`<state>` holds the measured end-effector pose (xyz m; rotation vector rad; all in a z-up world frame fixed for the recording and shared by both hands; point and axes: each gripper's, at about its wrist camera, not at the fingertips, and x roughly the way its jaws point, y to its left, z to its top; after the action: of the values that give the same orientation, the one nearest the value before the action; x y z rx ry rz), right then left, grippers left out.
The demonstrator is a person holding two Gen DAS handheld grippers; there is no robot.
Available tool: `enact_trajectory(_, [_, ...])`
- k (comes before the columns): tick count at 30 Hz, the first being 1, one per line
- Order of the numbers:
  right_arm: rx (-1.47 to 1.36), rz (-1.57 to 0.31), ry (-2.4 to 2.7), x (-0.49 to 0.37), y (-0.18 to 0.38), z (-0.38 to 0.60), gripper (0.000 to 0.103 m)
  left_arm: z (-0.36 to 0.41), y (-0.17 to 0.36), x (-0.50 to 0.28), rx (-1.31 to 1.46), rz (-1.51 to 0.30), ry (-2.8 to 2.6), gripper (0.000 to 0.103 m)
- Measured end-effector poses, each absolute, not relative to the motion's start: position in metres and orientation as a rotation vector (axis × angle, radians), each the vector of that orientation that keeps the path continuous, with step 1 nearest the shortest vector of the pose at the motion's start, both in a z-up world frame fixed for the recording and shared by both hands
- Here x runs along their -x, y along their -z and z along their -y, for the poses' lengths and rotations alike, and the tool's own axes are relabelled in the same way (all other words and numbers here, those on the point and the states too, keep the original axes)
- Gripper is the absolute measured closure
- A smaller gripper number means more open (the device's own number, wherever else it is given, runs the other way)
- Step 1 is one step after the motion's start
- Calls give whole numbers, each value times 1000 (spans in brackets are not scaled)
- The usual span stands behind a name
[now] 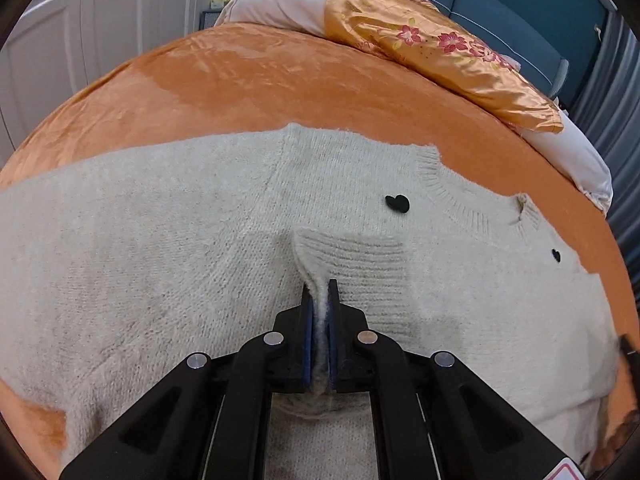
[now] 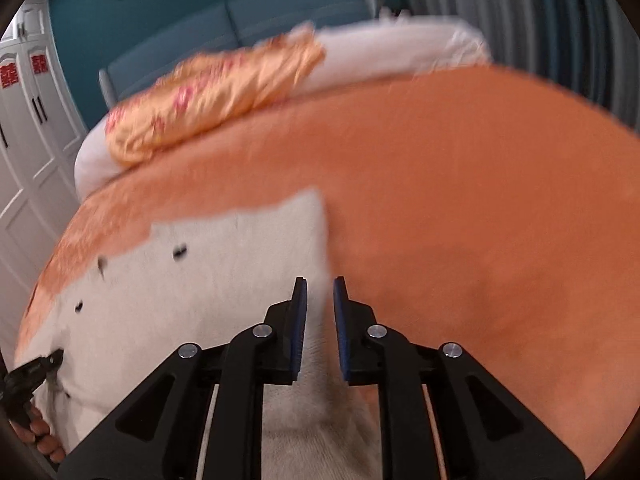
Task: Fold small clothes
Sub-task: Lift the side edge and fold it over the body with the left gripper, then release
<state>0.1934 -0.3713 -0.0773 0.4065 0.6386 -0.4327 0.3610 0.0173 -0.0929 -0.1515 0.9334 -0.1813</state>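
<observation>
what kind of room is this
Most likely a bedroom. A cream sweater lies spread on a bed with an orange blanket. A floral satin pillow sits at the head, against a padded teal headboard, and white wardrobe doors stand to one side.

The orange blanket [image 2: 460,200] lies bare and flat to the right of the sweater [image 1: 160,240] and beyond it, leaving open passage there. At the far edge, 1 white pillow [image 1: 280,0] under a floral cover [image 1: 432,52] blocks the way. The sweater itself lies low.
</observation>
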Motion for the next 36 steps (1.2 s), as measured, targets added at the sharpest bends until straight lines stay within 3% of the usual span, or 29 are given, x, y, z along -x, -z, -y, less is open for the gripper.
enact_trajectory(2, [-378,-671,370,-192,76,359,93,-10,96,-359,125,-915,170,98])
enact_trajectory(5, [-303,-863,329,-209,113,346,103,-9,94,-361,121,-904,158,94])
enact_trajectory(9, [-305,-870,325,-210,107,347,103,-31,81,-352,189,-906,144,81])
enact_trajectory(10, [-305,-854,317,-208,102,346,100,-46,73,-343,224,-898,135,77])
enact_trajectory(12, [-304,-825,296,-197,94,340,98,-82,61,-325,296,-878,105,42])
enact_trajectory(14, [-312,-815,270,-188,90,332,98,-139,53,-303,391,-853,19,34])
enact_trajectory(16, [-315,-819,234,-176,87,318,98,-206,51,-286,497,-853,-82,33])
enact_trajectory(21, [-250,-870,175,-149,94,278,96,-364,62,-248,737,-820,-390,33])
enact_trajectory(23, [-236,-898,160,-144,103,268,91,-399,66,-242,753,-808,-474,33])
enact_trajectory(28, [-220,-900,175,-139,109,263,90,-446,85,-251,813,-808,-522,36])
enact_trajectory(29, [-224,-901,174,-139,109,264,90,-446,82,-254,796,-804,-515,47])
enact_trajectory(30, [-228,-900,173,-138,110,264,90,-445,80,-261,777,-808,-495,80])
enact_trajectory(31, [-228,-898,173,-138,110,264,90,-440,76,-269,754,-831,-454,96])
enact_trajectory(36, [-228,-890,174,-137,111,264,89,-368,-3,-288,540,-706,-303,96])
